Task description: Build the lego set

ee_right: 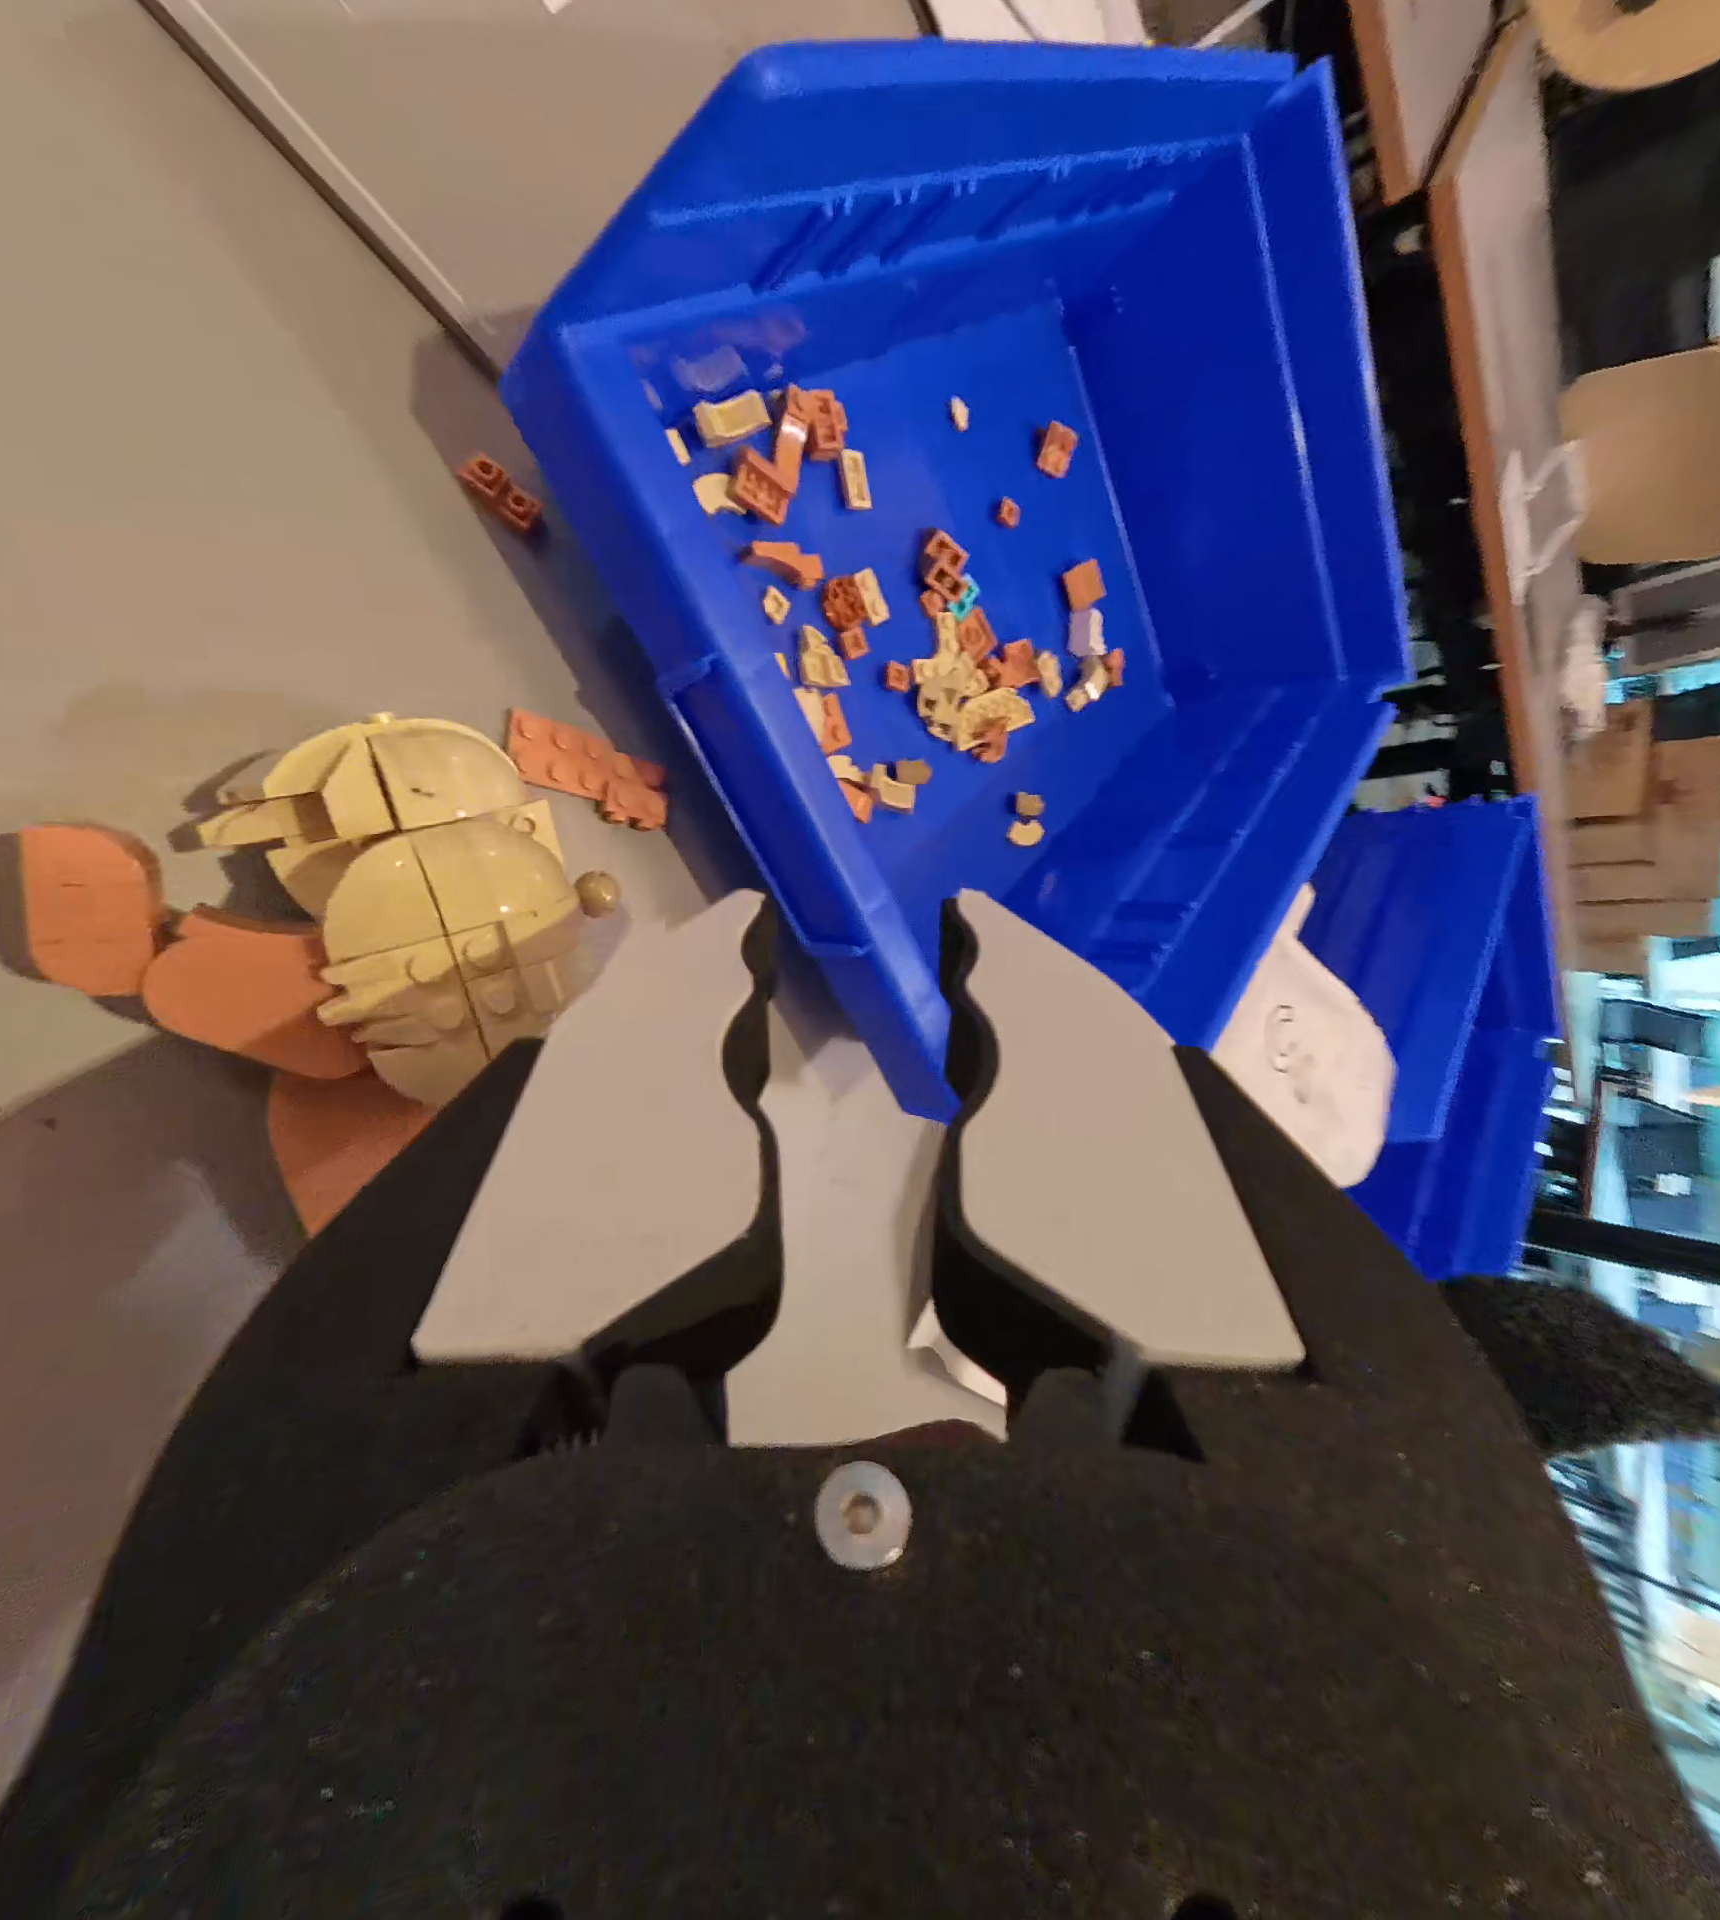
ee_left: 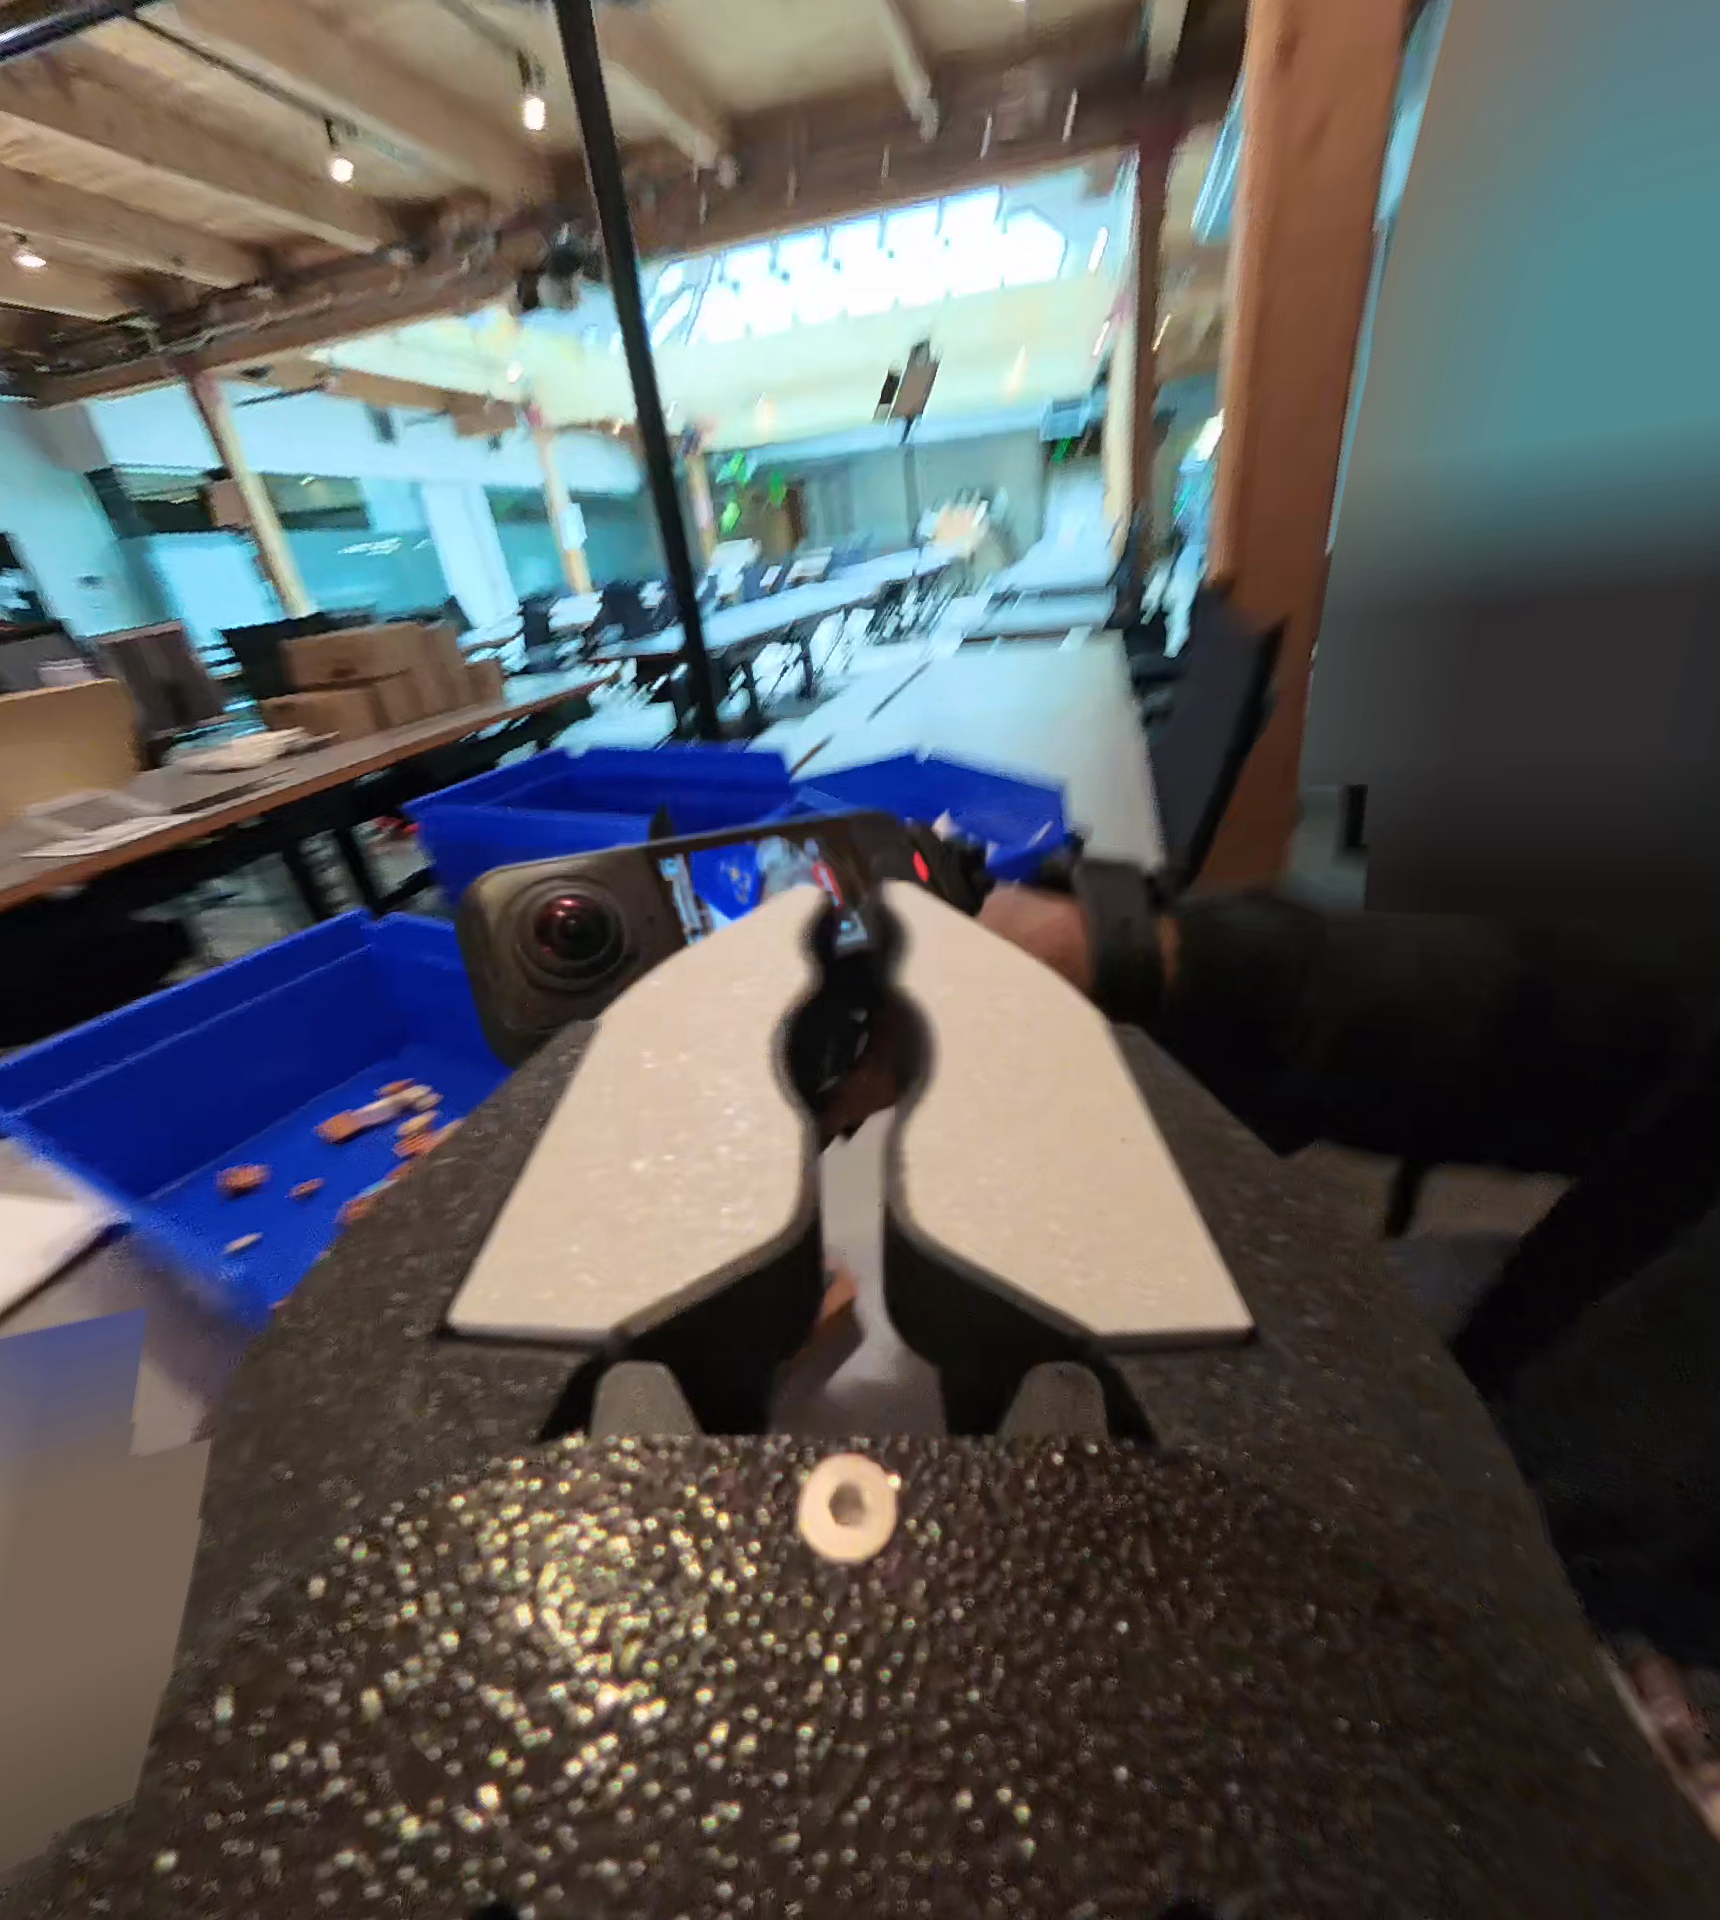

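Observation:
In the right wrist view my right gripper [ee_right: 856,925] is open and empty, just above the near corner of a blue bin [ee_right: 1251,499]. The bin holds several loose brown and tan bricks [ee_right: 939,644]. A partly built tan and brown model [ee_right: 420,883] lies on the grey table [ee_right: 160,416] left of the gripper. A brown plate [ee_right: 586,769] and a small brown brick [ee_right: 501,497] lie beside the bin. In the left wrist view my left gripper [ee_left: 851,909] is held up with its fingers nearly together. Nothing shows between them.
A second blue bin [ee_right: 1438,1039] stands right of the first, with a white object [ee_right: 1303,1070] between them. In the left wrist view the other gripper's camera [ee_left: 565,935] and a black sleeve [ee_left: 1355,997] are just ahead. Blue bins [ee_left: 212,1039] sit left, with a black pole [ee_left: 648,416] behind. Left tips to right tips: about 20 cm. The brown plate [ee_right: 586,769] is closer to my right gripper, around 9 cm from its tips; the left tips are 30 cm off.

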`<action>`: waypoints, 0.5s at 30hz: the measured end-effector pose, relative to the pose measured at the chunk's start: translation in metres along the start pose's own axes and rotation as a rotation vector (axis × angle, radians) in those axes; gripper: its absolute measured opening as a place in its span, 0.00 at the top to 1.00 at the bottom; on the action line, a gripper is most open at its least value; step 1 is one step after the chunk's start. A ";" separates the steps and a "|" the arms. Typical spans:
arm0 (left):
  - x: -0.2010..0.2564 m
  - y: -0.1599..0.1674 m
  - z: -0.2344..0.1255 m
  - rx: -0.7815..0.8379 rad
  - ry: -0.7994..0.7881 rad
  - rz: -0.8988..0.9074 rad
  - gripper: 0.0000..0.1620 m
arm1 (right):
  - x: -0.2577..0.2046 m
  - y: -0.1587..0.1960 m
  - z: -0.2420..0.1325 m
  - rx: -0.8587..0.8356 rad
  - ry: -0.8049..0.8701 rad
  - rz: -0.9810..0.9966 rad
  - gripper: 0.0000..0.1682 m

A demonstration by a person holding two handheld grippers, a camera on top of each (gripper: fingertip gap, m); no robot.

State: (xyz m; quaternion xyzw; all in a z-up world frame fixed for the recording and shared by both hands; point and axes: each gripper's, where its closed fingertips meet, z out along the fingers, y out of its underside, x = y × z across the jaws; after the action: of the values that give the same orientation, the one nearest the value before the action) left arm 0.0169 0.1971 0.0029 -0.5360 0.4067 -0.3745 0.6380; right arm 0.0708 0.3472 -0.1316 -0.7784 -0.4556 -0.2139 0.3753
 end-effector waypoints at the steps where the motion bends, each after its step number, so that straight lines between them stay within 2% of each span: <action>1: 0.001 0.006 0.001 -0.056 -0.041 0.076 1.00 | 0.001 -0.001 -0.001 -0.007 0.025 -0.016 0.86; 3: 0.007 0.011 0.004 -0.118 -0.089 0.198 1.00 | 0.003 -0.004 -0.004 -0.014 0.075 -0.051 0.93; 6: 0.020 0.014 0.011 -0.149 -0.083 0.270 1.00 | -0.001 -0.003 -0.004 -0.047 0.107 -0.095 0.97; 15: 0.018 0.036 0.019 -0.250 -0.111 0.241 1.00 | -0.002 0.003 -0.001 -0.089 0.162 -0.158 0.96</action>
State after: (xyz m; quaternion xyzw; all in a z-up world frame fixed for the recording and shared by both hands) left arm 0.0432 0.1928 -0.0334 -0.5786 0.4756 -0.2118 0.6279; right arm 0.0720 0.3442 -0.1331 -0.7361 -0.4738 -0.3250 0.3578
